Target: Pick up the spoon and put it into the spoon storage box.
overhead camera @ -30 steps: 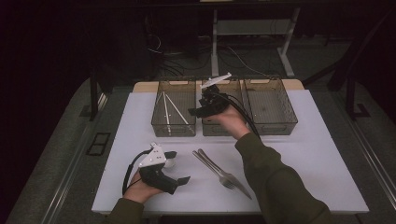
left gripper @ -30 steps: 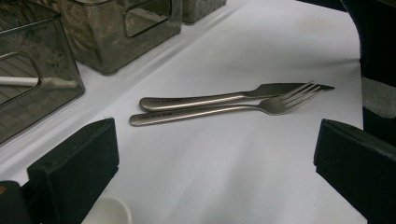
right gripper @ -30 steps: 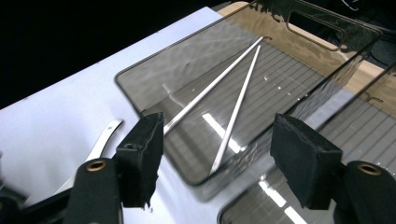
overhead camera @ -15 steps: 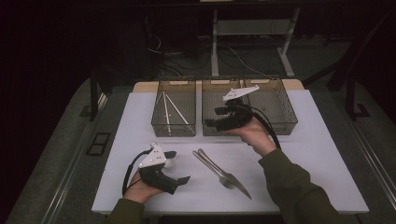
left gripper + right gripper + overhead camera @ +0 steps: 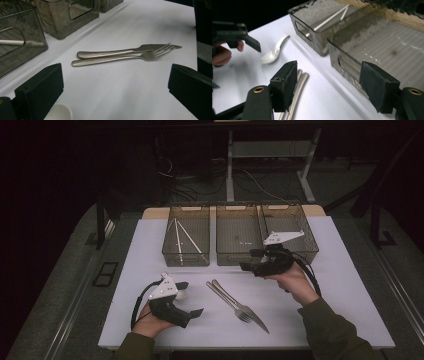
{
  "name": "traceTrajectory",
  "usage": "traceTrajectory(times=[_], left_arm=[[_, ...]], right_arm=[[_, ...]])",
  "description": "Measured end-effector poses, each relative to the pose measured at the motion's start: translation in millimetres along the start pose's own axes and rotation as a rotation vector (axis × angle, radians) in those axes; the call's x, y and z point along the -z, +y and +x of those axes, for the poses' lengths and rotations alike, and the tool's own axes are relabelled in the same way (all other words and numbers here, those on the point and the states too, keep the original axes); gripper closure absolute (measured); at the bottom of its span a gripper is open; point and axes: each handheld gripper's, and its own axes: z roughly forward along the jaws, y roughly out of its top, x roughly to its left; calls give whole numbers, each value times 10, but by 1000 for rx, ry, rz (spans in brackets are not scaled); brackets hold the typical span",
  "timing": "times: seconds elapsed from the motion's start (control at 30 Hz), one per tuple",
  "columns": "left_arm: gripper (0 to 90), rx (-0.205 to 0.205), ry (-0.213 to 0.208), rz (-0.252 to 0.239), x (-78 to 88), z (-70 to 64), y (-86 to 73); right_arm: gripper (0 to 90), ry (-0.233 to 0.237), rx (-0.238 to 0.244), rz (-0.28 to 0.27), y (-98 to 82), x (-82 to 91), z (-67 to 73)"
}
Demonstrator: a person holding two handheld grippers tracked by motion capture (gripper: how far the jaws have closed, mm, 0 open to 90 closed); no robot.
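- The white worktop (image 5: 350,285) hasn't changed: three smoky plastic bins along the back edge and loose cutlery near the front.
- Left bin (image 5: 186,261) has a pair of white chopsticks (image 5: 177,237) in it. Middle bin (image 5: 235,240) and right bin (image 5: 300,227) look empty as far as the high view shows.
- The big change is the right gripper (image 5: 248,260). A second ago it's up over the bins, between the left and middle ones. Now it has swung out and come down in front of the middle bin's front wall, pointing toward the worktop's left edge.
- Its jaws are a good way apart, have just eased a touch wider, and hold nothing. The right gripper view shows bare pads with only worktop between them.
- The left gripper (image 5: 191,298) hasn't budged. It's parked by the front-left corner, jaws wide open with nothing in them.
- The fork (image 5: 225,298) and knife (image 5: 257,321) lie side by side, touching, near the middle of the front edge, handles toward the bins.
- The white spoon (image 5: 273,52) sits right beside the left gripper.
- Best guess: the right hand is finished at the bins and coming back for the fork or knife, whose handles lie just under its jaws.
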Motion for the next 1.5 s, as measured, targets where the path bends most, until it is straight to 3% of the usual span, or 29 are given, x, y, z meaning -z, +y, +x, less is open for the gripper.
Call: traceTrajectory(times=[0.27,0.43,0.53,0.67,1.13,1.3,1.5], left_arm=[[0,1,5,0,13,-8,1],[0,4,9,-4,19,-7,3],[0,2,9,-1,18,-9,2],[0,3,13,3,24,-5,0],[3,0,31,3,39,9,-4],[63,-3,61,16,85,45,-14],[249,-7,77,36,185,105,-39]], right_arm=[[261,-42,-50,24,-344,200,-45],[236,-79,-30,42,-549,333,-28],[219,-86,-22,22,-671,430,-23],[202,-124,-24,17,-841,514,5],[193,-169,-50,5,-1266,798,30],[193,-177,-65,-2,-1366,913,63],[193,-178,-35,15,-1378,901,109]])
